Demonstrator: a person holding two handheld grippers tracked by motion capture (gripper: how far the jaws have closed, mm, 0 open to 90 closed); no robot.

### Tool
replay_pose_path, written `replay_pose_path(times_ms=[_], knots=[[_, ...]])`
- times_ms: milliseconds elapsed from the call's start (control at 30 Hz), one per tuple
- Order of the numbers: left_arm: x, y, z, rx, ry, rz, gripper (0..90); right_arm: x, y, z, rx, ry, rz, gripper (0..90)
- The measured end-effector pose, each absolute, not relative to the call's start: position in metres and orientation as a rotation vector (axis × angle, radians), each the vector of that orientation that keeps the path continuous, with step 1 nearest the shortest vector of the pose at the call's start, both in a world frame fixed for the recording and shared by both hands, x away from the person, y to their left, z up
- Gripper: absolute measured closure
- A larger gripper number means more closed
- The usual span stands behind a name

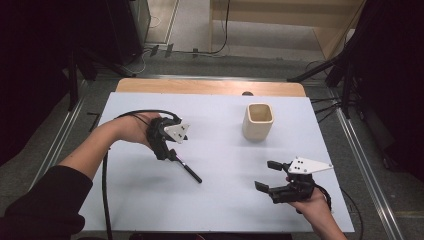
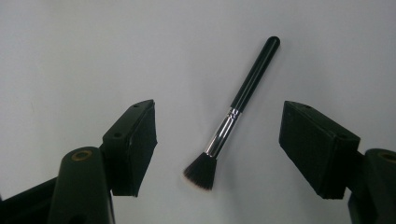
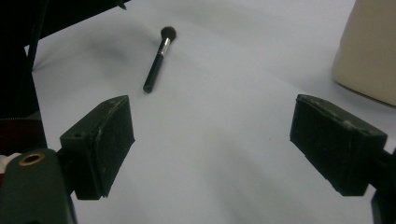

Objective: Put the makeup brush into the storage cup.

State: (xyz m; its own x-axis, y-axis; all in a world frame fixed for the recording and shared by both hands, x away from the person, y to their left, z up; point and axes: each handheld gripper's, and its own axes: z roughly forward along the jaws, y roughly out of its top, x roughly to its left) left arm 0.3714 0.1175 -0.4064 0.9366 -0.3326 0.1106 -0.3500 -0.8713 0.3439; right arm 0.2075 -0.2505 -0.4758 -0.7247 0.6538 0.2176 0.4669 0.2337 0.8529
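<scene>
A makeup brush (image 1: 189,171) with a black handle, silver ferrule and dark bristles lies flat on the white table sheet (image 1: 220,210), left of centre. My left gripper (image 1: 169,150) hovers over its bristle end. In the left gripper view the brush (image 2: 239,103) lies between the spread jaws of that open gripper (image 2: 218,122), untouched by either one. A beige square cup (image 1: 258,121) stands upright at the back right, with nothing visible inside. My right gripper (image 1: 269,175) is open near the front right with nothing between its jaws. The right gripper (image 3: 212,116) faces the brush (image 3: 158,60), with the cup (image 3: 369,51) at its right.
The sheet covers a wooden table whose bare back edge (image 1: 210,86) shows beyond it. Metal rails (image 1: 365,165) run along both sides. A black cable (image 1: 106,190) trails from the left gripper past the person's forearm. Dark equipment stands at the far left and right.
</scene>
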Motion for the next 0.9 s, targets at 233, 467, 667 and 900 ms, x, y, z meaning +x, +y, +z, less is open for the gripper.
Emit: replay_pose_path(times_ms=[233,467,667,900], knots=[[0.372,0.115,-0.413,2.733,-0.520,0.065,28.4,0.207,-0.250,-0.476,1.068,2.318,1.496,14.7],[0.373,0.114,-0.423,2.747,-0.531,0.043,28.6,0.207,-0.250,-0.476,1.068,2.319,1.495,14.7],[0.373,0.113,-0.431,2.758,-0.541,0.024,28.5,0.207,-0.250,-0.476,1.068,2.321,1.493,14.6],[0.372,0.108,-0.439,2.795,-0.577,0.010,28.4,0.208,-0.250,-0.476,1.065,2.321,1.495,14.6]])
